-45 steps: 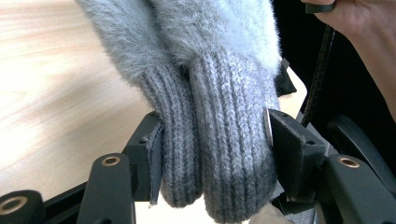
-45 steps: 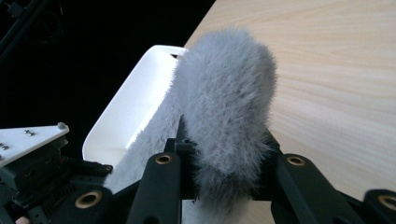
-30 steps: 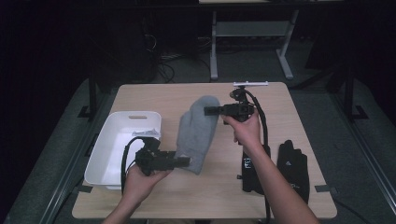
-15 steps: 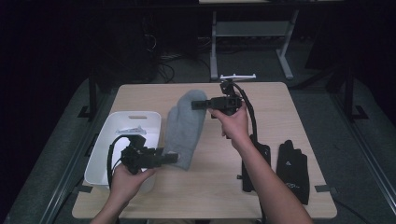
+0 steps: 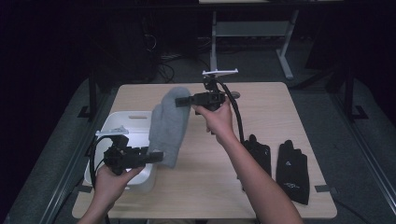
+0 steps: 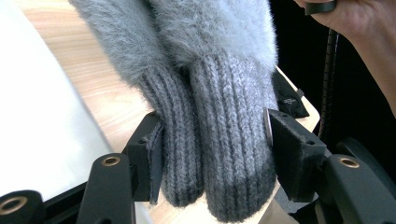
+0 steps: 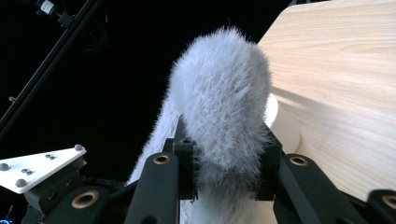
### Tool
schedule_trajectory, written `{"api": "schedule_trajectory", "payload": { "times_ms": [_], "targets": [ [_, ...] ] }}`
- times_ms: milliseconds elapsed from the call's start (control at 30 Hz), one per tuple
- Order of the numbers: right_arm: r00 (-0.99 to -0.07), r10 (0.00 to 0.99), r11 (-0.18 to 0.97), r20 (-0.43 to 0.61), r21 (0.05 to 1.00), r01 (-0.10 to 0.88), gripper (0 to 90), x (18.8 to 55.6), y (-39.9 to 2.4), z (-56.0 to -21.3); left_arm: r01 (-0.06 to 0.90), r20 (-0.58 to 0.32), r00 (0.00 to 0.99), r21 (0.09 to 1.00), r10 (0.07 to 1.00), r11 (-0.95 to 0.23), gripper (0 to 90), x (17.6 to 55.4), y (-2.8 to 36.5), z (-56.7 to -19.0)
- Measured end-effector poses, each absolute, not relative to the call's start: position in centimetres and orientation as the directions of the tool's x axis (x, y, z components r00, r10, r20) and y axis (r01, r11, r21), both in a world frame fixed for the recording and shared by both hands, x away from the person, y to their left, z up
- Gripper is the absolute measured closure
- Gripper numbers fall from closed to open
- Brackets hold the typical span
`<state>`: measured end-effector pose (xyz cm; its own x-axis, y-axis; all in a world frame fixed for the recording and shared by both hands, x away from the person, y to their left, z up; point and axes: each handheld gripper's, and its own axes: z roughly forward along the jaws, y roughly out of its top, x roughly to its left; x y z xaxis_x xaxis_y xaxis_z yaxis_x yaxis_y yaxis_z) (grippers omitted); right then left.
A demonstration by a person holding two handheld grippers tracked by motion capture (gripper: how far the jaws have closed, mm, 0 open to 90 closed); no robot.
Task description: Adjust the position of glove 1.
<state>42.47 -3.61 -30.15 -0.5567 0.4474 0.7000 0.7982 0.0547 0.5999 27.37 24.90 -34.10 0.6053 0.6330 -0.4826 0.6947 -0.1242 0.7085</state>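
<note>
The grey mitten (image 5: 168,126) hangs above the table (image 5: 280,116), stretched between both grippers. The left gripper (image 5: 156,157) clamps its ribbed cuff; the right gripper (image 5: 182,101) clamps its fuzzy tip. The mitten partly hides the white bin (image 5: 116,126).

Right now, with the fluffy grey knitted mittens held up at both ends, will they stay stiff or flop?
The fluffy grey knitted mittens probably flop: they hang slack between the right tongs and left tongs. Likely light, being soft fuzzy wool. The ribbed cuffs squash between the pads, so slipping seems unlikely.
</note>
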Motion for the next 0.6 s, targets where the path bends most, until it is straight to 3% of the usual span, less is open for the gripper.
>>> {"api": "schedule_trajectory", "payload": {
  "times_ms": [600],
  "targets": [
    [-0.579,0.419,0.097,0.7,0.599,0.795,69.0,43.0,1.0,-29.3,0.696,-0.477,0.568,0.713,0.67,-0.083,41.9,26.5,28.7,-33.5]
  ]
}}
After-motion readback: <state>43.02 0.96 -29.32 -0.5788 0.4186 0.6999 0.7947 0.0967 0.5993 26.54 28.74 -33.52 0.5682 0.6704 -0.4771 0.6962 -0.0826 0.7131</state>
